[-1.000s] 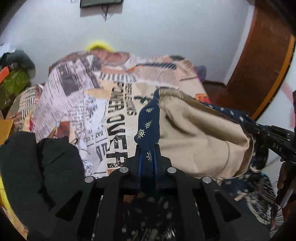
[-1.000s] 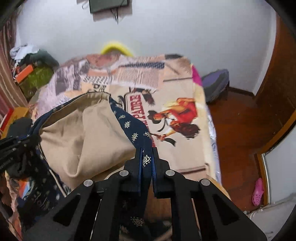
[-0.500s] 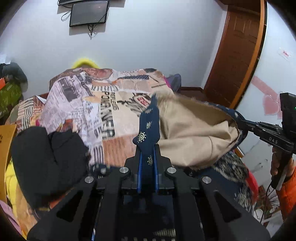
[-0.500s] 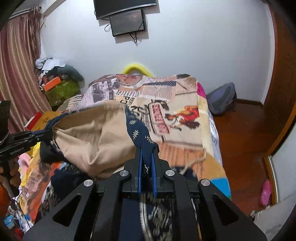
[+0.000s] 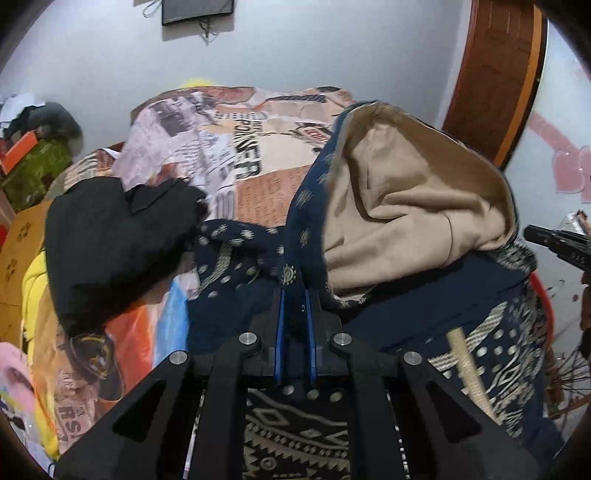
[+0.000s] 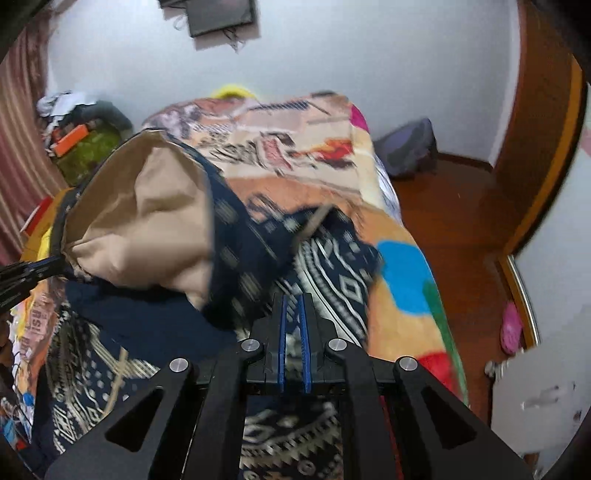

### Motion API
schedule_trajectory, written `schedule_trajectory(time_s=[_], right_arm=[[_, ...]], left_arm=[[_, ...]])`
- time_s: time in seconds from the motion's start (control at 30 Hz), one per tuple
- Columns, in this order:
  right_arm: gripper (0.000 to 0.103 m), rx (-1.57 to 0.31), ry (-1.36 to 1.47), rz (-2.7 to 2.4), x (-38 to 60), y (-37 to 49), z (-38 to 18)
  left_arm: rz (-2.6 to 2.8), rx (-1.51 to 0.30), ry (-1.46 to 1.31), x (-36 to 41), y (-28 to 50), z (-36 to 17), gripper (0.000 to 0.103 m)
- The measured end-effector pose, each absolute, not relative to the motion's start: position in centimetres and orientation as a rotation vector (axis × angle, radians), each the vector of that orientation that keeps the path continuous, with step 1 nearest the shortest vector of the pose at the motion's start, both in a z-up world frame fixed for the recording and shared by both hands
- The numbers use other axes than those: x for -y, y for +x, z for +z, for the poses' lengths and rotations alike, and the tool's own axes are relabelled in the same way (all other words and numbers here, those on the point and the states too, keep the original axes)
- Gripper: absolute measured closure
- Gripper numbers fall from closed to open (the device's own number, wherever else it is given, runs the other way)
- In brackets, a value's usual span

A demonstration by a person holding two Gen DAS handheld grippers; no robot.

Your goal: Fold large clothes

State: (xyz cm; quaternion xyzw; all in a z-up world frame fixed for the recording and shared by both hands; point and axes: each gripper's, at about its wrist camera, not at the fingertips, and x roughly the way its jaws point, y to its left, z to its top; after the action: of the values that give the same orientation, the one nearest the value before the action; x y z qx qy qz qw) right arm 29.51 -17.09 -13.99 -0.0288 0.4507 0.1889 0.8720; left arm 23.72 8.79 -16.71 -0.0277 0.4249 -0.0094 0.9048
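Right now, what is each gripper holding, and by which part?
Both hold the same navy patterned garment by its edge. The left gripper pinches one part of the tan-lined rim, the right gripper another, with the opening stretched between them.

One navy patterned garment (image 5: pixel 491 295) with a tan lining is showing, along with two grippers: the left gripper (image 5: pixel 294 295) and the right gripper (image 6: pixel 291 301). One black garment (image 5: pixel 110 240) is lying on one bed (image 5: pixel 236 162). One screen (image 5: pixel 197 10) is hanging on the wall, and one pink slipper (image 6: pixel 511 326) is sitting on the floor.
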Motion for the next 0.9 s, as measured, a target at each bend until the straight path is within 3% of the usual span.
schedule_trajectory(time_s=[0.23,0.43,0.5,0.67,0.9], right_arm=[[0.097,-0.912,-0.084,0.41,16.7,28.4,-13.4],[0.095,-0.836,-0.097,0.473,14.7,28.9,-10.1],[0.091,-0.82,-0.091,0.502,13.8,29.5,-9.2],[0.066,-0.808,-0.063,0.527,12.0,31.3,-8.4],[0.061,-0.87,-0.068,0.569,9.5,34.7,-9.7]], left_arm=[[0.015,-0.933,-0.017,-9.0,23.0,-18.2,0.094],[0.024,-0.897,-0.075,-10.2,24.3,-16.3,0.092],[0.023,-0.877,-0.078,-10.2,24.8,-15.3,0.087],[0.023,-0.823,-0.084,-10.3,26.9,-13.5,0.063],[-0.01,-0.836,-0.113,-10.6,30.8,-14.1,0.06]])
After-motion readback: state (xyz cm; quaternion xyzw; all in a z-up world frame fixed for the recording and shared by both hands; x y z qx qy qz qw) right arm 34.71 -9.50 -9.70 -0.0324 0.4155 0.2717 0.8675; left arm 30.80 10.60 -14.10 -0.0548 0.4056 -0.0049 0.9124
